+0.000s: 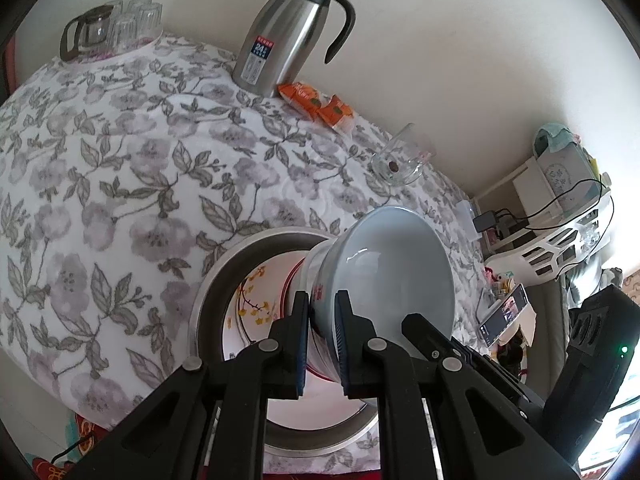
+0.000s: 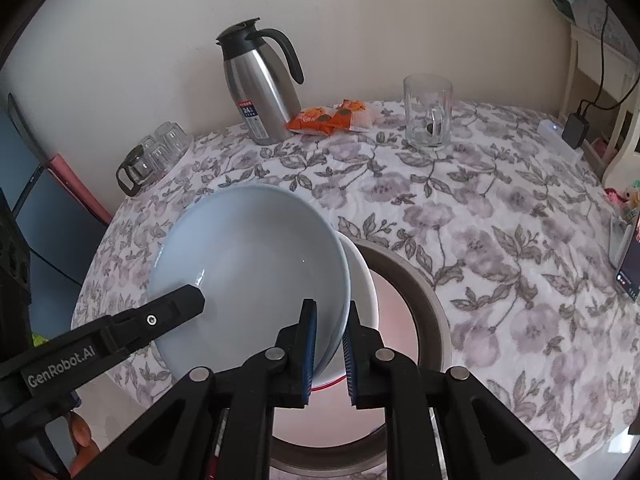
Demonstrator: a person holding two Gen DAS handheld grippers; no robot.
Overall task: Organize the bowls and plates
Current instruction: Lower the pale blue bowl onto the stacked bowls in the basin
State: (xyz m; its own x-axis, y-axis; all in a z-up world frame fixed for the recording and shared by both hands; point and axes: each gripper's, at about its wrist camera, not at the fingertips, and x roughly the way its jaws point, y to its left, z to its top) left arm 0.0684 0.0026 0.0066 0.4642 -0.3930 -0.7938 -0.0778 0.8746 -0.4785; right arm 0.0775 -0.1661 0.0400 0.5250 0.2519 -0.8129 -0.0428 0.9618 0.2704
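Note:
A pale blue bowl [image 1: 396, 264] is tilted on edge above a steel basin [image 1: 240, 254] that holds a white plate with yellow flowers [image 1: 256, 300]. A white bowl with a red band [image 2: 360, 276] nests against the blue bowl's back. My left gripper [image 1: 322, 344] is shut on the rims of both bowls. My right gripper [image 2: 330, 352] clamps the opposite rim of the blue bowl [image 2: 248, 264], with the white bowl behind it. The right gripper's finger [image 1: 424, 330] shows in the left wrist view, the left finger [image 2: 176, 304] in the right wrist view.
On the floral tablecloth [image 2: 500, 240] stand a steel thermos jug [image 2: 260, 88], orange snack packets [image 2: 328, 118], a glass mug [image 2: 428, 112] and a glass pot with upturned glasses [image 2: 154, 156]. A phone [image 2: 630, 264] and a white shelf [image 1: 560, 236] are at the right.

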